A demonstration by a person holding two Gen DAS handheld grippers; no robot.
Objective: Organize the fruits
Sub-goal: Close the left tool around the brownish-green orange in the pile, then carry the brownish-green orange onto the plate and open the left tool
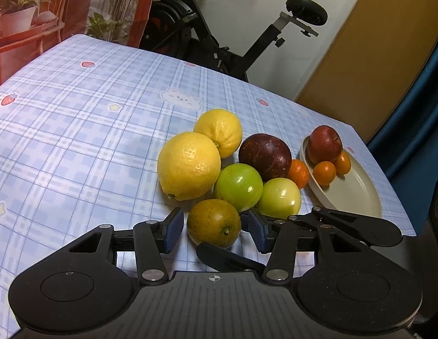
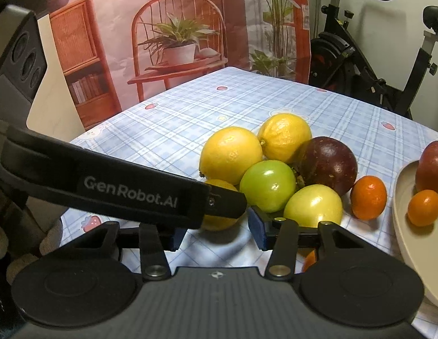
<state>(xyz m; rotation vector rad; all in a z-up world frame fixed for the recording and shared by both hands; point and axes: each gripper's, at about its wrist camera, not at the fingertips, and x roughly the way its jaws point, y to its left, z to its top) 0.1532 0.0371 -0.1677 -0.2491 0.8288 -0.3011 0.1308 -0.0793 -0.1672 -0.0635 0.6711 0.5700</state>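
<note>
Worktop (image 1: 77,130) is covered by a blue-and-white plaid cloth printed with strawberries, stars and a bunny face (image 1: 180,99). A printed backdrop (image 2: 176,36) is hung behind the far edge; a red-brown chair with a potted plant (image 2: 178,42), a bookshelf (image 2: 83,62) and tall leafy plants are shown on it. An exercise bike (image 1: 233,36), black frame, black saddle (image 1: 306,10), is parked right of the backdrop against a white wall. An ochre panel (image 1: 368,42) is seen further right, with a dark blue surface (image 1: 416,130) beyond it.
</note>
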